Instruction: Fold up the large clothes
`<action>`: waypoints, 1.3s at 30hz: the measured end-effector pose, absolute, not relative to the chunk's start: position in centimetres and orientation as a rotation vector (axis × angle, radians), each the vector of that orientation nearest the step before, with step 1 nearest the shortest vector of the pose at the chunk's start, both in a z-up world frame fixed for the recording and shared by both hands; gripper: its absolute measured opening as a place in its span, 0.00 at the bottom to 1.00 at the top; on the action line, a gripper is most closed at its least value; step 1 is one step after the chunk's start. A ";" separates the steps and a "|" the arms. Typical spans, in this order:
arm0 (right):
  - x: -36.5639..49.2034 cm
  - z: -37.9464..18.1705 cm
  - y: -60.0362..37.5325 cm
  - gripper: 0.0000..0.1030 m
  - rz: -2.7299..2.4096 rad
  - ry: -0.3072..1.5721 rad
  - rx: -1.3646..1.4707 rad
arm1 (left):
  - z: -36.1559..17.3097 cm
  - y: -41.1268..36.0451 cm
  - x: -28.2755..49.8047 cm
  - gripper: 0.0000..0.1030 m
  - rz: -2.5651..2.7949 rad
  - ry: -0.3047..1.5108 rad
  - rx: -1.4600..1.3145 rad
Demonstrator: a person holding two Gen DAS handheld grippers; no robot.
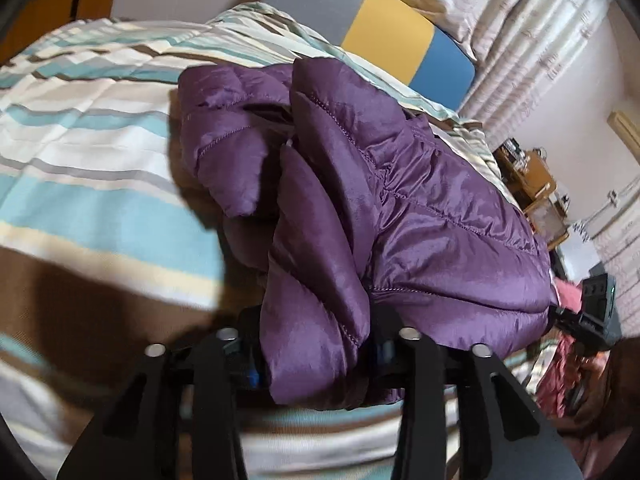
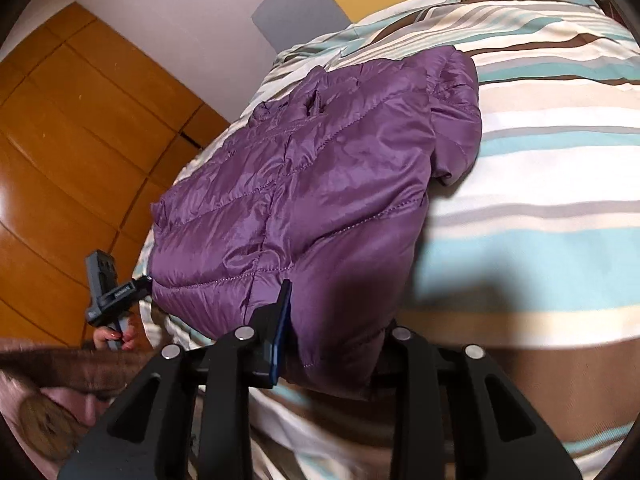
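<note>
Purple quilted jacket (image 1: 420,208), bunched on the striped bed (image 1: 80,152), is clamped at its near hem by left tongs (image 1: 316,344) and right tongs (image 2: 332,340).

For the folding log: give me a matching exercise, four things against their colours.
Things:
1. jacket
2. bedcover
3. wardrobe doors
4. headboard's middle panel

Colours:
A. yellow
B. purple
C. orange-brown wood
D. striped teal, white and brown

Pairs: 1-B, 2-D, 3-C, 4-A
</note>
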State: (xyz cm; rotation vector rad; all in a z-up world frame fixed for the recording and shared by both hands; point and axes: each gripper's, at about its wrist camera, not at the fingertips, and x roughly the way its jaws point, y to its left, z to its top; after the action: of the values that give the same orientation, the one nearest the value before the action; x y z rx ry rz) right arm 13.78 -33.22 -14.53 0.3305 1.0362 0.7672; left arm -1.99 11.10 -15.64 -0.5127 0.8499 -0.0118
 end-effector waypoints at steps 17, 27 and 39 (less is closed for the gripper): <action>19.4 -11.0 -30.3 0.20 0.714 0.905 0.245 | -12.5 12.2 5.3 0.14 -0.053 0.796 -0.540; 20.6 -2.4 -30.0 0.12 0.739 0.678 0.274 | -4.5 11.9 6.1 0.09 0.039 0.540 -0.502; 29.0 -5.0 -25.0 0.11 0.511 0.570 0.257 | -7.3 14.6 15.3 0.09 0.326 0.504 -0.554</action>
State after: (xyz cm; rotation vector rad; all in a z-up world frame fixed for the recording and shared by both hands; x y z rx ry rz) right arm 29.04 -24.97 -5.03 0.2570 0.5699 0.5109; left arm 15.27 14.56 -7.35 -0.5536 0.5043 0.3259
